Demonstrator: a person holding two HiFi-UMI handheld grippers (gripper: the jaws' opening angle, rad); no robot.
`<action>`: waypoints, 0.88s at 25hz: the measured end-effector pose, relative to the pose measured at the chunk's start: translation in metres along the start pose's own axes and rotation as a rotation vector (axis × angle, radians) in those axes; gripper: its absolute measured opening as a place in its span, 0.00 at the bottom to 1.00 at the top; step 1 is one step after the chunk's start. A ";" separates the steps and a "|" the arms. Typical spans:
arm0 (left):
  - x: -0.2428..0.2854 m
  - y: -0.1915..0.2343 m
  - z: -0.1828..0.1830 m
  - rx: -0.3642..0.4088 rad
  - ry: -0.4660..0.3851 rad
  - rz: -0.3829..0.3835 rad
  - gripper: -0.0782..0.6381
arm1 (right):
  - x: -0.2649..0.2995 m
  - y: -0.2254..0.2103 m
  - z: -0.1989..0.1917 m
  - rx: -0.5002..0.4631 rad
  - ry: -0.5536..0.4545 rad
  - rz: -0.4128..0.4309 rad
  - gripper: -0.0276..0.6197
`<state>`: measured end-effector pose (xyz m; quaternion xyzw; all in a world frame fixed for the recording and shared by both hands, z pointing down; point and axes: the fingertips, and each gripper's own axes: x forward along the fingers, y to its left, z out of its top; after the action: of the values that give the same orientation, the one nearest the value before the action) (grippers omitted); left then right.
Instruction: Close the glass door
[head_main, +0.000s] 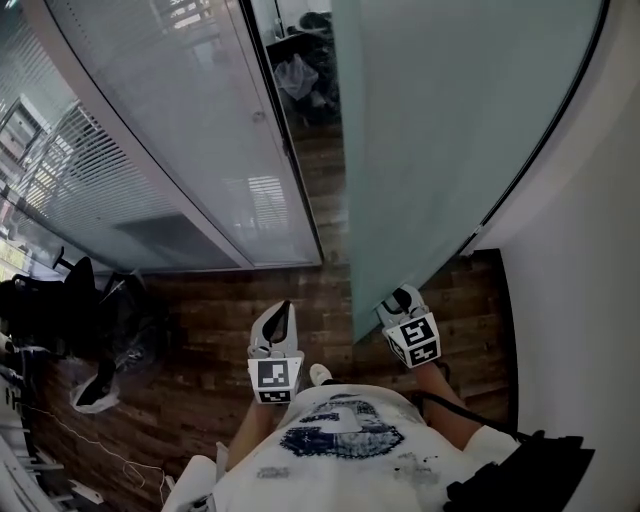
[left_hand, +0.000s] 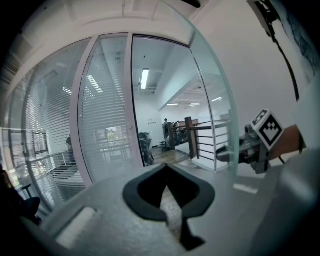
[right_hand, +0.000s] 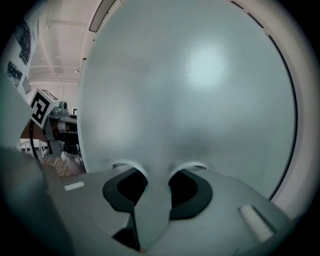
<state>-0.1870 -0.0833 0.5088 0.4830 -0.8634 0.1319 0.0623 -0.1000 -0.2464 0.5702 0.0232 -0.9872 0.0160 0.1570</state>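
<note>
The frosted glass door stands open, its free edge running down to the wooden floor just ahead of me. My right gripper is at the door's lower edge. In the right gripper view the pane passes between the two pads, which close on it. My left gripper hovers left of the door over the floor, shut with nothing in it. In the left gripper view its tips meet, and the door's edge and the right gripper show to the right.
A fixed glass wall with blinds and a door post bound the opening on the left. A white wall stands close on the right. Dark chairs and cables lie at the left on the wooden floor.
</note>
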 end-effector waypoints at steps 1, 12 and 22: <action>0.003 0.004 0.000 -0.002 -0.003 -0.005 0.11 | 0.004 -0.001 0.002 0.004 -0.001 -0.007 0.22; 0.029 0.048 -0.005 -0.007 -0.012 -0.079 0.11 | 0.054 -0.013 0.018 0.031 -0.006 -0.084 0.22; 0.028 0.090 -0.028 -0.042 0.015 -0.098 0.11 | 0.098 -0.031 0.034 0.055 -0.016 -0.166 0.22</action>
<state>-0.2792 -0.0536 0.5274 0.5222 -0.8408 0.1143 0.0853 -0.2022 -0.2823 0.5690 0.1097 -0.9822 0.0300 0.1493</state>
